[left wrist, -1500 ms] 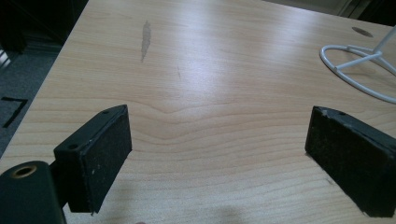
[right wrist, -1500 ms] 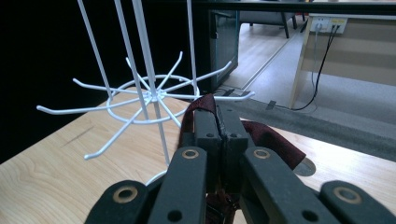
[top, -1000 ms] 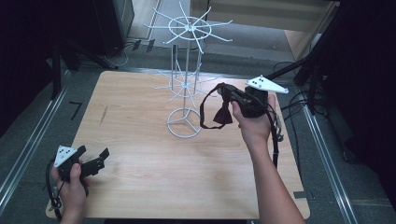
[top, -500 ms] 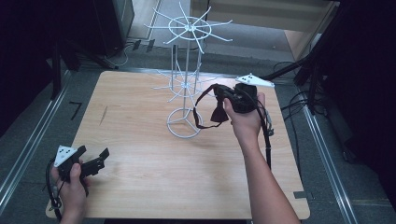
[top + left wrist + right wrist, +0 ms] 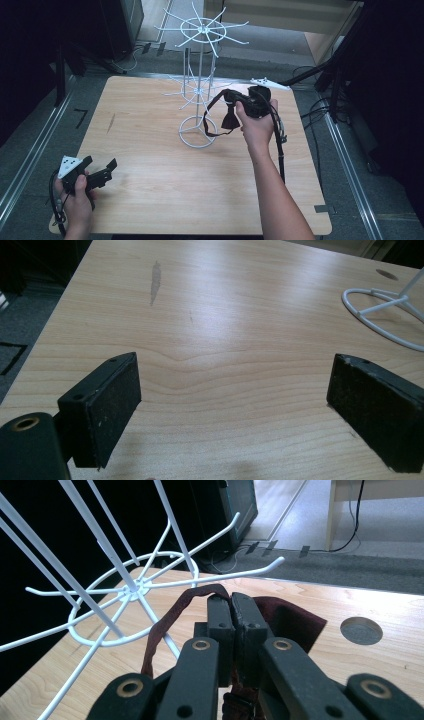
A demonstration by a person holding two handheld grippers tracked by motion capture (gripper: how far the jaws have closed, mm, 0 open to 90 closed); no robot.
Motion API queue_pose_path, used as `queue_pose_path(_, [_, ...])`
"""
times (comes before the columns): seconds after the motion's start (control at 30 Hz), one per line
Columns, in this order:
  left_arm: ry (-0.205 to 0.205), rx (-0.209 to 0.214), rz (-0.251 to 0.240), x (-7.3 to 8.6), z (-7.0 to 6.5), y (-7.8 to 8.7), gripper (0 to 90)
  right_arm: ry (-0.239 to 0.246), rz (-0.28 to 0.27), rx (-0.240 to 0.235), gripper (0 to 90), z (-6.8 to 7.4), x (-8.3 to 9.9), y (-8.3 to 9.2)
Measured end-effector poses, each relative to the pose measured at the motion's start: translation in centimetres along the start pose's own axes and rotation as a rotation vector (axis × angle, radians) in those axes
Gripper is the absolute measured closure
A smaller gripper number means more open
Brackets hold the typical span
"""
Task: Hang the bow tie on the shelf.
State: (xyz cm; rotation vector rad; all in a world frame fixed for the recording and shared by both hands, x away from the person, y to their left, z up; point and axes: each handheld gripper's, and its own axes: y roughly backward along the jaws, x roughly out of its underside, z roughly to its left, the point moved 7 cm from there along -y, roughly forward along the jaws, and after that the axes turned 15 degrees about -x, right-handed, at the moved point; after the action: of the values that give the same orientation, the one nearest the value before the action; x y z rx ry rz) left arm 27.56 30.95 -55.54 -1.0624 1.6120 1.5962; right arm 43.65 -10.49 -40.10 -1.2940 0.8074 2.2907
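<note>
A white wire rack (image 5: 200, 85) with hooked arms stands at the middle back of the wooden table (image 5: 150, 200). My right gripper (image 5: 229, 96) is just right of its pole, shut on a dark maroon bow tie (image 5: 231, 120) that hangs below it, with the strap (image 5: 210, 116) looping toward the rack's base ring. In the right gripper view the jaws (image 5: 231, 607) are pressed together on the bow tie (image 5: 290, 617), close to the rack's lower tier (image 5: 131, 589). My left gripper (image 5: 100, 163) rests at the table's front left, open (image 5: 232, 405) and with nothing between its pads.
The rack's base ring (image 5: 380, 315) lies on the table ahead and to the right of the left gripper. A round hole (image 5: 361, 630) is in the tabletop near the back right. Cables (image 5: 315, 110) trail off the right edge. Metal rails run along both sides.
My right hand has carried the bow tie a little to the left and down, closer to the rack's pole. The left gripper has stayed where it was.
</note>
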Motion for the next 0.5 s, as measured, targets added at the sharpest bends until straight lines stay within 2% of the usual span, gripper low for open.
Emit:
queue_pose_path(0.17, [-0.001,0.0,0.001,0.0,0.0,0.0,7.9,0.005,0.009,-0.001,89.0,0.0,-0.2,-0.5])
queue_pose_path(0.33, [0.001,0.001,0.002,0.0,0.0,0.0,7.9,0.019,0.041,0.044,89.0,-0.5,0.3,-0.9])
queue_pose_path(0.5, [0.002,0.002,0.003,0.0,0.1,0.0,7.9,-0.011,0.053,0.051,89.1,-1.6,1.1,-1.0])
